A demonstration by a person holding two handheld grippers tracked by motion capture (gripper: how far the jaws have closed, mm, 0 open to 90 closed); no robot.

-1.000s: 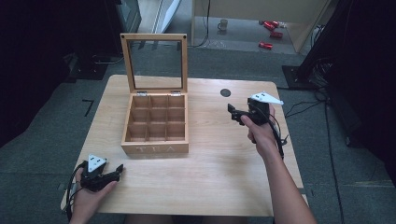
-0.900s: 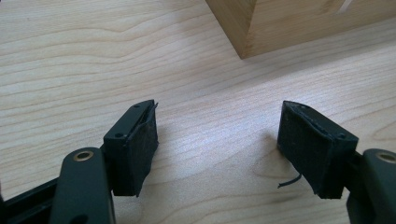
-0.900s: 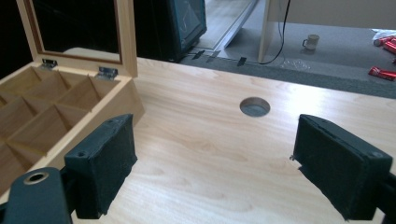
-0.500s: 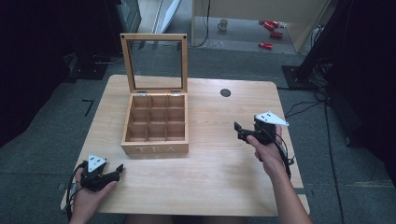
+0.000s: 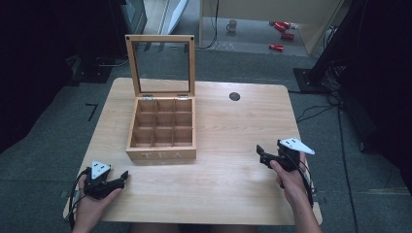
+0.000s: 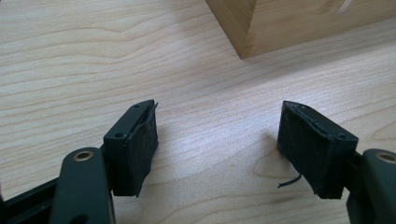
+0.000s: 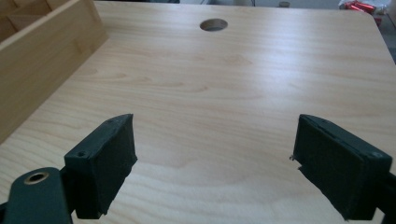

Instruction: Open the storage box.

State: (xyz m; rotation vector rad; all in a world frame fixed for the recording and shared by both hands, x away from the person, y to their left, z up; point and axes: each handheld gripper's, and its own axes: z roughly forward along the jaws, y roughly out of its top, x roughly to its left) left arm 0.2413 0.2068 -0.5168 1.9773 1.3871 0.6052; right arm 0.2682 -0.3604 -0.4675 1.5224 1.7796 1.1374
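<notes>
A wooden tea box (image 5: 163, 131) with several empty compartments stands open on the table (image 5: 228, 194), its glass lid (image 5: 160, 65) upright. My left gripper (image 5: 121, 177) rests near the table's front left corner, pointing right. In the left gripper view its jaws stand open over bare wood (image 6: 217, 140), with a corner of the box (image 6: 252, 32) ahead. My right gripper (image 5: 261, 154) is held low over the table's right side, pointing left toward the box. The right gripper view has its jaws open and empty (image 7: 215, 154), the box's side (image 7: 42, 60) at the left.
A round cable hole (image 5: 234, 96) lies in the table behind the box, also in the right gripper view as the cable hole (image 7: 213, 24). Cables run across the floor to the right. Red items (image 5: 277, 47) and a mug (image 5: 232, 25) lie on the floor far behind.
My right gripper has moved toward the table's front edge and lower, from beside the box's back right to the right front area. The left gripper has stayed put.
</notes>
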